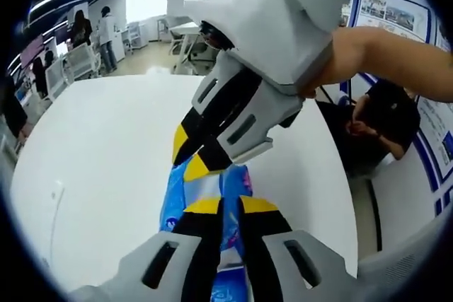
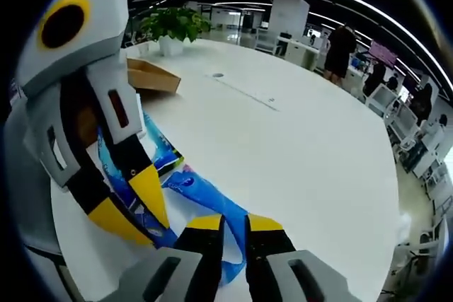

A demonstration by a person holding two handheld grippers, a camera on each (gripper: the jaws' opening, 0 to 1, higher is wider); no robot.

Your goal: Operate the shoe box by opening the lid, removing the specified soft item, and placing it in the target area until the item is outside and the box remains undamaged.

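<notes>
A soft blue and white item hangs stretched above the white table. In the left gripper view my left gripper is shut on its near end, the blue material showing in the narrow gap. My right gripper reaches in from the upper right and pinches the far end with its yellow tips. In the right gripper view my right gripper is shut on the blue item, which runs left to my left gripper. A brown cardboard shoe box lies open on the table behind it.
A potted plant stands at the table's far end beyond the box. A seated person is close to the table's right edge. Other people stand among desks in the background. A person's bare arm holds the right gripper.
</notes>
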